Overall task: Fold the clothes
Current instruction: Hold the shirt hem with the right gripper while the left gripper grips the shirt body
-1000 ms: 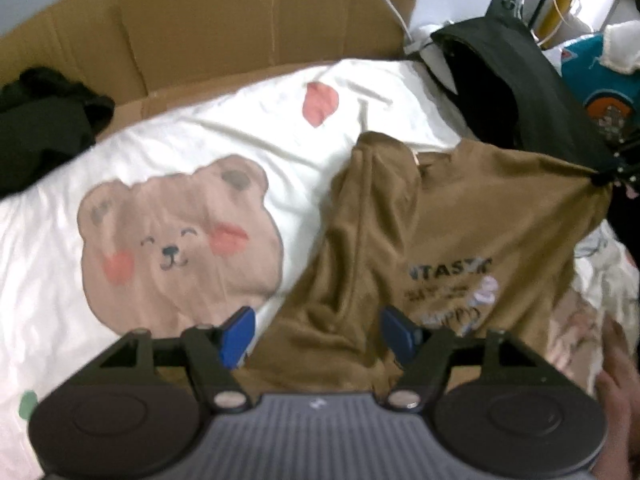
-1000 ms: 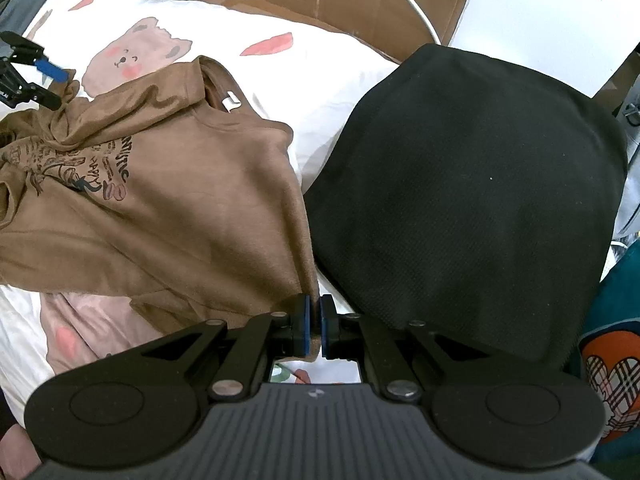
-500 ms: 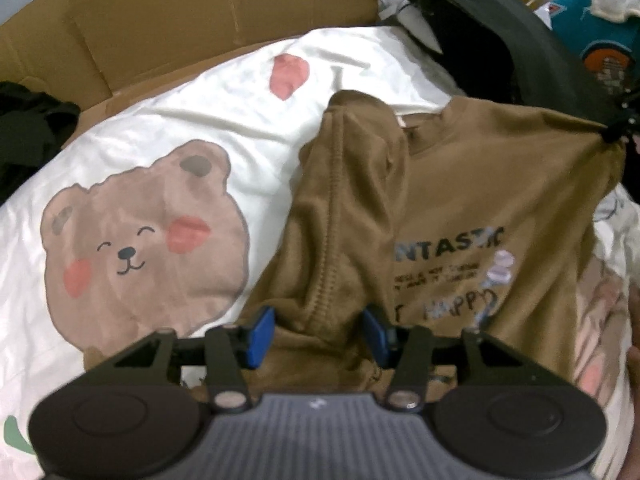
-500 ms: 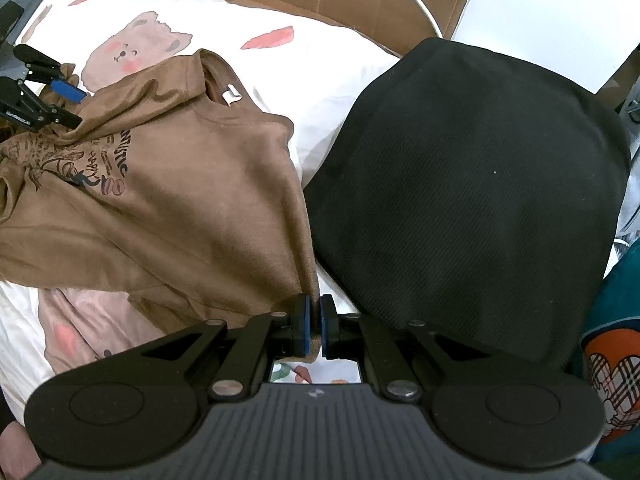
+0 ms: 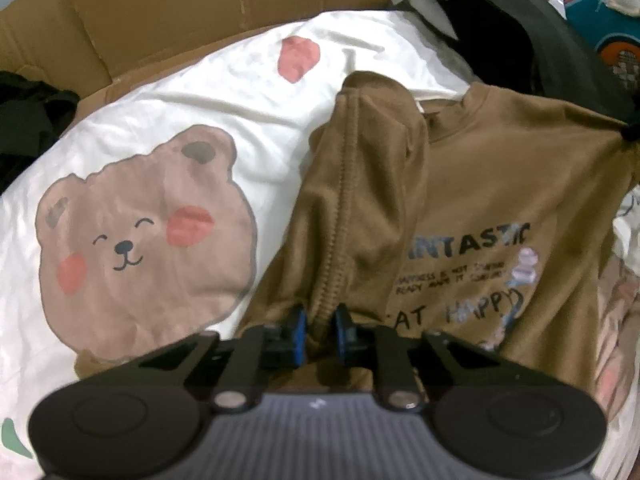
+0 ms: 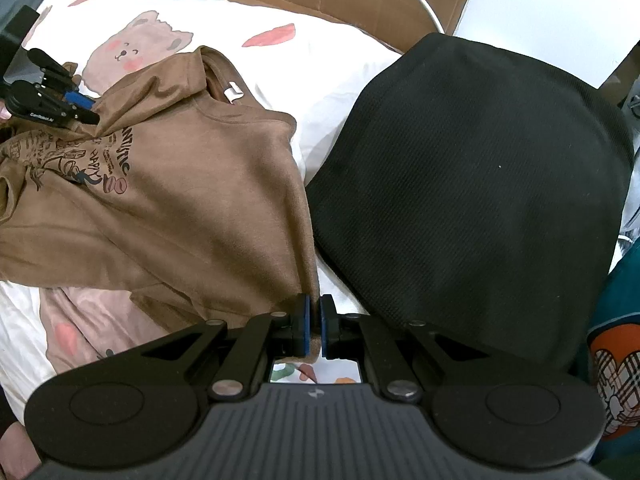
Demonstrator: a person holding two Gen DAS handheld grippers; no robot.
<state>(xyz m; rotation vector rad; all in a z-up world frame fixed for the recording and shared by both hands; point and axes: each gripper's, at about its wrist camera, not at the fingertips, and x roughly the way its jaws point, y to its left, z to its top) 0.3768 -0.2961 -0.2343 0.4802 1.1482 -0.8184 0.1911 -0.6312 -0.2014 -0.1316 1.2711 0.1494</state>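
Note:
A brown sweatshirt (image 5: 472,184) with dark printed lettering lies on a white bedsheet (image 5: 224,92) patterned with bears. In the left wrist view my left gripper (image 5: 320,330) is shut on a bunched, seamed fold of its sleeve. That gripper shows far left in the right wrist view as the left gripper (image 6: 86,110), pinching the cloth. My right gripper (image 6: 315,320) is shut on the brown sweatshirt (image 6: 192,200) at the edge of its other side, and the fabric is stretched between the two.
A black mesh chair back (image 6: 472,184) stands close on the right of the sweatshirt. Cardboard (image 5: 180,20) lines the far side of the bed. Dark clothing (image 5: 28,120) lies at the left edge. A teal patterned item (image 6: 612,332) sits far right.
My left gripper has moved in and its fingers have gone from wide open to shut on the sleeve fold. The right gripper has stayed shut on the sweatshirt edge.

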